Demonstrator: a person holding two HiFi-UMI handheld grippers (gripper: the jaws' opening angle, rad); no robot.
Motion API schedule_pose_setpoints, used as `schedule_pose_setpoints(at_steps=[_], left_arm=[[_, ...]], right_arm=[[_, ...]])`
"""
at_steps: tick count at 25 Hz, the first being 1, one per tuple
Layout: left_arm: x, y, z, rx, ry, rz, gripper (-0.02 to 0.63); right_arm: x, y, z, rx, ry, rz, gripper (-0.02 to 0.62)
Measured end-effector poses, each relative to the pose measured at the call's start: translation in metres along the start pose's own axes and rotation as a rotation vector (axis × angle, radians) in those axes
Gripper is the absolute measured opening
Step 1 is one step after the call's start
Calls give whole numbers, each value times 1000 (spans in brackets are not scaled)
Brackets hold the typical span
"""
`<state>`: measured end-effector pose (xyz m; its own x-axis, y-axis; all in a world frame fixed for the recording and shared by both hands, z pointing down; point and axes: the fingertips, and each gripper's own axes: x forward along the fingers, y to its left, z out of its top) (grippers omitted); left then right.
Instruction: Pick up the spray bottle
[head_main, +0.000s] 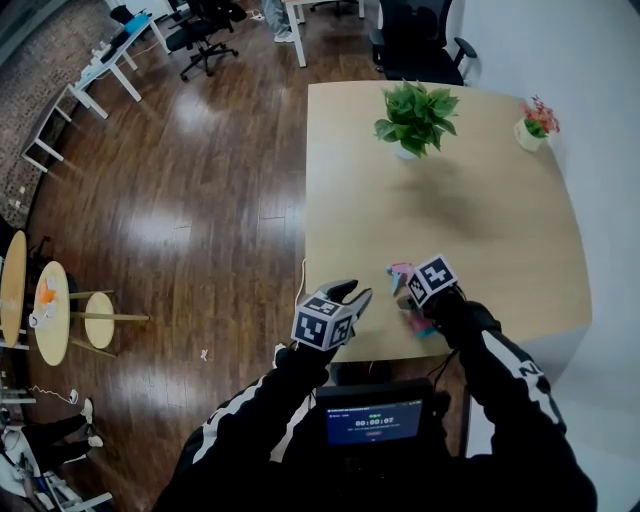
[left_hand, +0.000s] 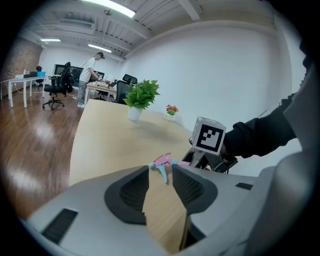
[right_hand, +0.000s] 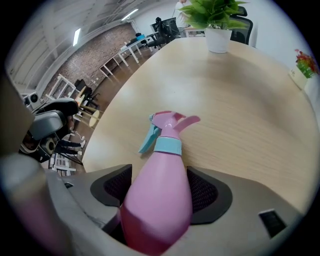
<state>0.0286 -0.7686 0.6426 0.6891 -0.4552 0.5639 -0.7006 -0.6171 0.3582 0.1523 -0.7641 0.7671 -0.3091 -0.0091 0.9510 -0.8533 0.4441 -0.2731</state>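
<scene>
Grasp: we clasp spray bottle (right_hand: 159, 170) in right gripper (right_hand: 161, 192) (left gripper (left_hand: 161, 189) agape, empty) | Remaining: lift off table (head_main: 480, 200).

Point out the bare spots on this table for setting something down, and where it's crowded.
Free: the wide middle of the table, bordered by the leafy plant, the flower pot and the spray bottle. Crowded: the near edge, where the left gripper hovers beside the right gripper on that bottle.
</scene>
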Motion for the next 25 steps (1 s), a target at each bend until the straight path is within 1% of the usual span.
schedule_pose_setpoints(at_steps=[2,3,5,7,9,13,16,18,20,21,23,25], left_arm=[[-5,-2,3,-7,-16,-7,164],[-8,-3,6,-10,-26,-10,164],[-16,-5,14,-10,-51,-9,164],[-29,-11,27,6,-90,-6,164],[-48,-24,44,41,-140,-16,164],[-89,-58,86,106,-263,-65,164],[-114,-73,115,138,-361,-76,163],[-131,-84,133,162,-434,-79,129],[-152,-96,149,186,-510,-81,113],[-164,-101,156,198,-544,-74,109],[-185,-108,167,221,-603,-51,69],[-201,-113,173,234,-647,-30,47]], right_arm=[[-6,0,3,10,-42,6,330],[-12,2,6,19,-79,25,330],[-32,10,18,41,-180,91,330],[-65,22,30,57,-301,161,330],[-106,36,36,42,-417,190,330],[-195,61,40,-24,-644,189,330],[-253,74,43,-42,-808,184,330],[-284,76,42,-48,-900,162,330],[-314,82,38,-60,-987,130,330],[-328,86,36,-69,-1029,113,330],[-353,96,31,-95,-1110,83,330],[-373,106,25,-124,-1180,58,330]])
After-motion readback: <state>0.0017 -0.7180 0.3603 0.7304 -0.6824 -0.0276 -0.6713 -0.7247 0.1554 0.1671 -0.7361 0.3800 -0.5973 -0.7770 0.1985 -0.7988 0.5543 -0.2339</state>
